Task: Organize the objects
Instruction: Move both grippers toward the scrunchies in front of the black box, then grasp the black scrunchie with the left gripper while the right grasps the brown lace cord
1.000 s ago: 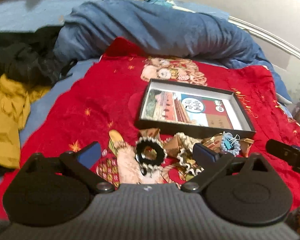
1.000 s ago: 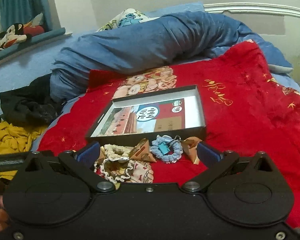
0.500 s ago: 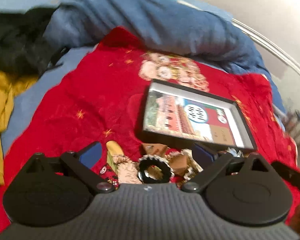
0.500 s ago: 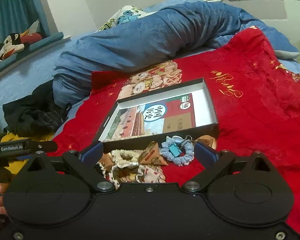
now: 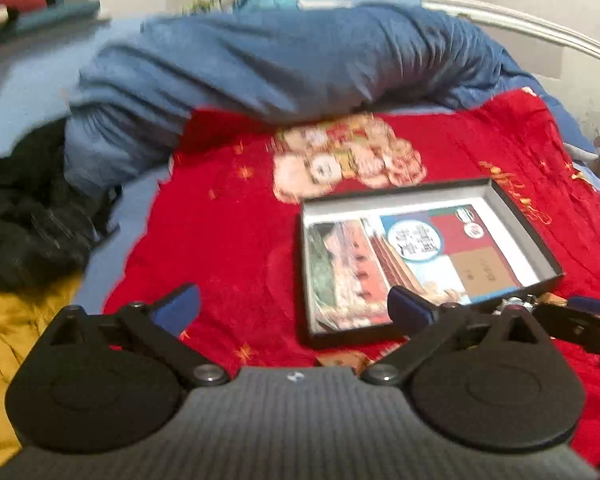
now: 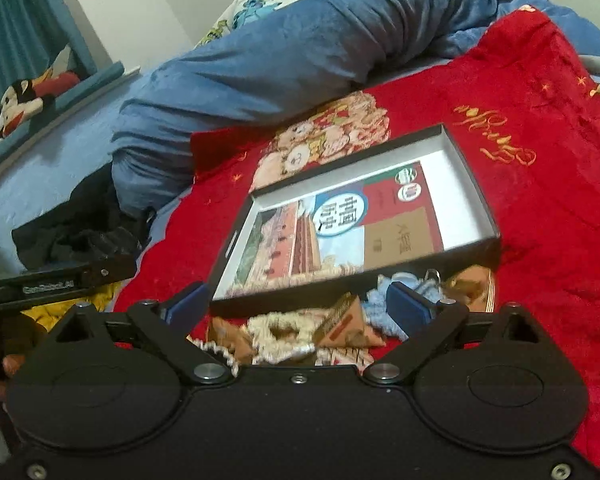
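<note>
Cream lace fabric scrunchie [image 6: 278, 330] before the shallow black cardboard tray [image 6: 474, 190]: light, floppy; pinch one band. Both tongs gape empty, the right gripper [image 6: 298, 304] having just narrowed slightly.

A: The small things [image 6: 300, 332] before the tray [image 6: 472, 184]?
B: Blurred, their near edge behind the right gripper's body.
A: And from the left wrist?
B: One brown scrap [image 5: 340, 360] shows; the rest is hidden.

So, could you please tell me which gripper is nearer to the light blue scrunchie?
Right. The right gripper, open, has the light blue scrunchie just inside its right finger. The left gripper, open, points at bare red blanket left of the black tray; no scrunchie shows there.
</note>
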A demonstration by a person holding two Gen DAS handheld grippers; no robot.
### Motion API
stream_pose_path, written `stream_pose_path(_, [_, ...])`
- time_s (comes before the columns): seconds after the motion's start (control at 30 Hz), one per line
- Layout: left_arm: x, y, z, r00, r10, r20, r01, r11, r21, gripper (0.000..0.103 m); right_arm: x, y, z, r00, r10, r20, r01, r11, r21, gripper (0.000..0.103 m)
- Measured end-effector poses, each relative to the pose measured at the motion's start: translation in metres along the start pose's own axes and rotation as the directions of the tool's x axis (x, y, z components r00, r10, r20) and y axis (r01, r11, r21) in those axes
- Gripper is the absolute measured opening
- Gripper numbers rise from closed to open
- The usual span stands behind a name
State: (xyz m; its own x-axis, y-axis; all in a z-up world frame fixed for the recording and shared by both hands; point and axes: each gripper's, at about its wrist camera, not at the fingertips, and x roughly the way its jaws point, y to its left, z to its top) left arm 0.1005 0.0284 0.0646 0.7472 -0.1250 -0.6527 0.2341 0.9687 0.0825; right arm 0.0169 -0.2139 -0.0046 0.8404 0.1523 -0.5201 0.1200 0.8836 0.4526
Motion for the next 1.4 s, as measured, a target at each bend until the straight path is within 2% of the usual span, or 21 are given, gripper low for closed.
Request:
stream_pose_path(0.1, [0.002, -0.002, -0.016, 0.999, -0.033, -0.036, 0.032, 0.998, -0.052, 0.102, 0.003, 0.000, 0.002, 0.999, -0.032, 0.029, 0.031, 0.999, 0.020, 0.094])
stream_pose_path(0.2, [0.014, -0.013, -0.040, 0.995, -0.028, -0.094, 0.027, 1.000, -0.016, 0.099, 0.003, -0.006, -0.005, 1.000, -0.025, 0.016, 0.024, 0.998, 0.059, 0.092])
stream_pose_path(0.3, [0.022, -0.022, -0.063, 0.983, 0.022, -0.183, -0.023, 1.000, -0.002, 0.097, 0.008, -0.012, -0.016, 0.999, -0.015, -0.039, 0.018, 0.997, 0.076, 0.090])
stream_pose_path(0.37, [0.025, -0.027, -0.077, 0.975, 0.041, -0.217, -0.041, 0.999, 0.006, 0.097, 0.014, -0.014, -0.020, 0.996, 0.003, -0.085, 0.005, 0.996, 0.088, 0.086])
stream_pose_path(0.47, [0.026, -0.039, -0.088, 0.981, 0.080, -0.179, -0.070, 0.996, 0.059, 0.097, 0.022, -0.015, -0.027, 0.991, 0.024, -0.134, -0.012, 0.996, 0.089, 0.080])
stream_pose_path(0.53, [0.029, -0.043, -0.091, 0.985, 0.051, -0.166, -0.042, 0.997, 0.058, 0.097, 0.027, -0.014, -0.031, 0.988, 0.015, -0.153, -0.003, 0.997, 0.076, 0.076])
stream_pose_path(0.6, [0.034, -0.044, -0.093, 0.984, 0.055, -0.167, -0.049, 0.998, 0.038, 0.097, 0.032, -0.015, -0.035, 0.984, 0.006, -0.177, 0.009, 0.997, 0.082, 0.073])
stream_pose_path(0.7, [0.043, -0.044, -0.092, 0.981, 0.069, -0.180, -0.066, 0.998, 0.019, 0.087, 0.038, -0.019, -0.038, 0.979, 0.017, -0.205, 0.004, 0.995, 0.100, 0.066])
stream_pose_path(0.9, [0.056, -0.052, -0.092, 0.973, 0.003, -0.230, -0.004, 1.000, -0.002, 0.080, 0.057, -0.021, -0.042, 0.966, -0.015, -0.260, 0.039, 0.995, 0.089, 0.060])
stream_pose_path(1.0, [0.063, -0.059, -0.094, 0.970, 0.033, -0.242, -0.028, 0.999, 0.023, 0.072, 0.059, -0.021, -0.042, 0.965, -0.014, -0.263, 0.039, 0.995, 0.088, 0.060])
stream_pose_path(1.07, [0.067, -0.060, -0.094, 0.969, 0.051, -0.243, -0.048, 0.999, 0.015, 0.050, 0.062, -0.019, -0.043, 0.963, -0.015, -0.269, 0.037, 0.996, 0.077, 0.058])
stream_pose_path(1.17, [0.074, -0.060, -0.092, 0.960, 0.089, -0.264, -0.089, 0.996, 0.011, 0.038, 0.069, -0.013, -0.047, 0.957, -0.038, -0.287, 0.051, 0.998, 0.038, 0.052])
stream_pose_path(1.27, [0.077, -0.055, -0.089, 0.956, 0.076, -0.283, -0.086, 0.996, -0.022, 0.038, 0.070, -0.008, -0.049, 0.957, -0.043, -0.288, 0.047, 0.999, 0.008, 0.047])
stream_pose_path(1.4, [0.079, -0.053, -0.088, 0.951, 0.070, -0.300, -0.084, 0.996, -0.034, 0.040, 0.069, -0.010, -0.048, 0.958, -0.024, -0.287, 0.035, 0.999, 0.033, 0.044])
